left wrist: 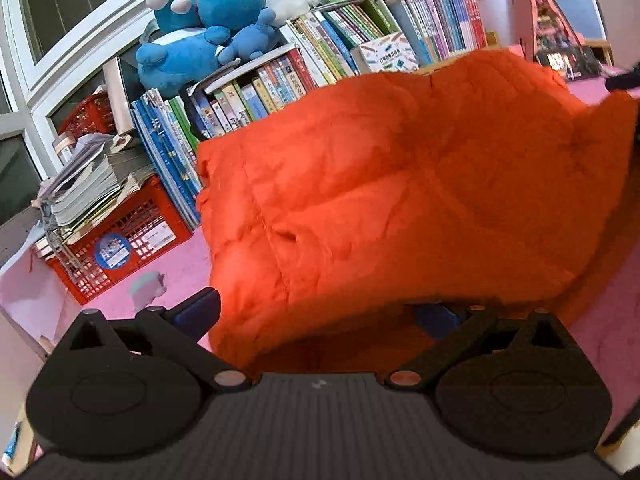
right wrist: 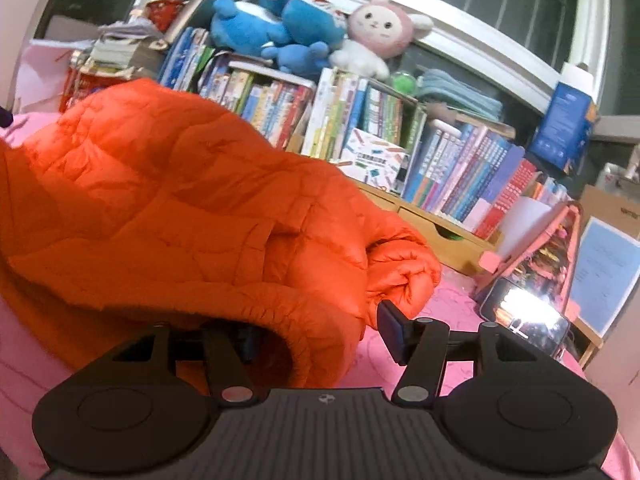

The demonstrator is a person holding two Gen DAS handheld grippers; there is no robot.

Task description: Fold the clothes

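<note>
An orange quilted jacket (left wrist: 400, 184) lies bunched on the pink bed cover (left wrist: 180, 272). In the left wrist view its near edge drapes over my left gripper (left wrist: 318, 316). The jaws stand wide apart, with the left finger (left wrist: 200, 312) bare and the right one half hidden under fabric. In the right wrist view the jacket (right wrist: 180, 200) fills the left half, with a rolled sleeve end at its right. My right gripper (right wrist: 320, 338) is open around the hem. Its left finger is tucked under the fabric, and its right pad (right wrist: 394, 336) stands apart from it.
Rows of books (left wrist: 280, 80) line the far side, with blue and pink plush toys (right wrist: 280, 28) on top. A red crate (left wrist: 132, 240) of papers stands at the left. At the right are a lit phone (right wrist: 524, 316), a pink stand and a wooden drawer unit (right wrist: 440, 232).
</note>
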